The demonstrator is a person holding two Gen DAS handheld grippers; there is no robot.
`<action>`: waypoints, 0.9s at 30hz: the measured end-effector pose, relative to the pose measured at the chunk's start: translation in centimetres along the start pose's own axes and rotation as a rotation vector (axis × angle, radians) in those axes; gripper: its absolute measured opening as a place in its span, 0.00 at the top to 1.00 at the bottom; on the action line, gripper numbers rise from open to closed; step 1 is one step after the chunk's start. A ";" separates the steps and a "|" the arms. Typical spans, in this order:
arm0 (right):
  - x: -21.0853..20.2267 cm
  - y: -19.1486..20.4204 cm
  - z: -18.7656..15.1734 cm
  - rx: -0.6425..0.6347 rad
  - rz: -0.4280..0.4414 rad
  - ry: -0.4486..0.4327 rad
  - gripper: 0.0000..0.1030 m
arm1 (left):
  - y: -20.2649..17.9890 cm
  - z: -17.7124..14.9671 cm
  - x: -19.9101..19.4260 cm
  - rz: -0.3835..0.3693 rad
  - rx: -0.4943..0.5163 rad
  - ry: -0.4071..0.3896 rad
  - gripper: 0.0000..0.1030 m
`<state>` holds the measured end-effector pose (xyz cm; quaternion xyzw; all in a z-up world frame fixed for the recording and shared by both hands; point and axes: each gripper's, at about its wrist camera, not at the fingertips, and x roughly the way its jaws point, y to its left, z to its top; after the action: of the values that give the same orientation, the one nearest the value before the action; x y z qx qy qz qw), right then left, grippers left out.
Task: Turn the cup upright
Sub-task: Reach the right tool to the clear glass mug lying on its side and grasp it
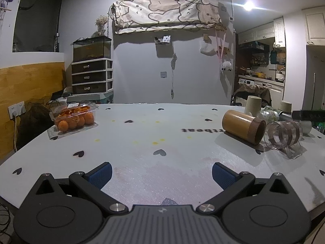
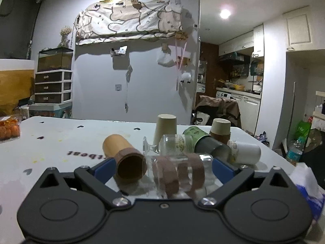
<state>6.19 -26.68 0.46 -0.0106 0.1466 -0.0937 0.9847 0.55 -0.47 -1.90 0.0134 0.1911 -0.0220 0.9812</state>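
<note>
My right tool [image 2: 163, 167] gapes wide, empty, around the lying taped glass cup [image 2: 178, 172]; I should close squarely on its middle.

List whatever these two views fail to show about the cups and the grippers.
- Right wrist view: the clear glass cup lies between the open right gripper fingers; contact is unclear, its lower side hidden by the gripper body.
- Right wrist view: the green cup's print is too small to read.
- Left wrist view: the rear cups are cut off behind the bamboo cup; the left gripper is open over bare table.
</note>
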 end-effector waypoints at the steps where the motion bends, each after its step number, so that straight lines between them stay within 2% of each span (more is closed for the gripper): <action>1: 0.9 -0.4 0.4 0.023 -0.008 0.018 0.03 | 0.1 0.0 0.0 0.000 -0.001 0.001 0.00; 7: 4.7 -3.5 1.9 0.256 -0.040 0.169 0.12 | 0.1 -0.2 0.0 0.000 -0.008 0.007 0.00; 9: 5.5 -4.2 2.0 0.340 -0.039 0.223 0.18 | 0.3 -0.1 0.1 -0.003 -0.007 0.009 0.00; 11: 6.1 -4.7 1.8 0.452 -0.029 0.283 0.21 | 0.3 -0.1 0.2 -0.008 -0.006 0.012 0.00; 14: 7.5 -5.6 0.6 0.714 -0.014 0.422 0.21 | 0.4 -0.1 0.3 -0.018 -0.007 0.016 0.00; 16: 8.4 -5.7 -0.3 0.863 0.007 0.476 0.21 | 0.4 -0.1 0.4 -0.018 -0.007 0.019 0.00; 23: 10.2 -5.6 -2.3 1.172 -0.056 0.469 0.18 | 0.7 -0.4 0.4 -0.010 -0.012 0.024 0.00; 27: 11.3 -5.9 -2.9 1.276 -0.092 0.458 0.17 | 0.9 -0.5 0.5 -0.009 -0.014 0.030 0.00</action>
<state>14.88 -34.54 -5.28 0.5862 0.2669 -0.2035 0.7374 0.83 0.39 -2.53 0.0060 0.2062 -0.0249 0.9782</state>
